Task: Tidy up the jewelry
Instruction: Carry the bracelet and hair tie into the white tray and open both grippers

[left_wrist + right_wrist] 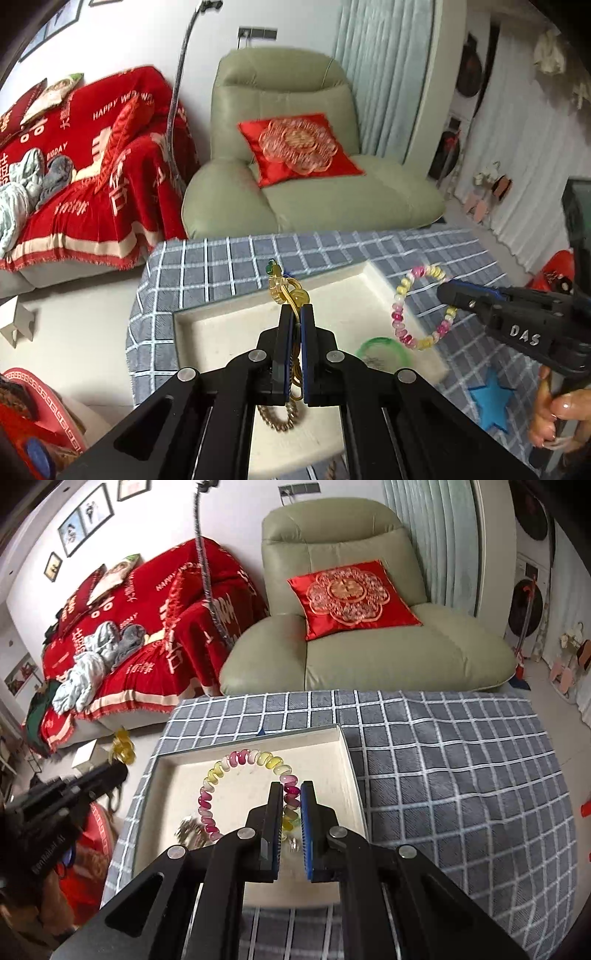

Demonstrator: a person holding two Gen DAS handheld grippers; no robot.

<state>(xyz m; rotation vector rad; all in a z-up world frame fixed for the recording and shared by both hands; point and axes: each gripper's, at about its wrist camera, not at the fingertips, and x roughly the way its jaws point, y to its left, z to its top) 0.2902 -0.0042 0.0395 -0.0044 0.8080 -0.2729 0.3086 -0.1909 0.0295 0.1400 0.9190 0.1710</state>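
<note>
At frame centre each closed tool pinches jewelry above the white tray (pixel 343 753): left tool (pixel 297 314) a limp gold chain (pixel 286 291), right tool (pixel 291 794) a light, slippery bead bracelet (pixel 221 771), best gripped across beads.

Black tongs (pixel 297 321) — blue finger pads, silver pivot screws, white "DAS" lettering; bare-skinned hand (pixel 557 417).
</note>
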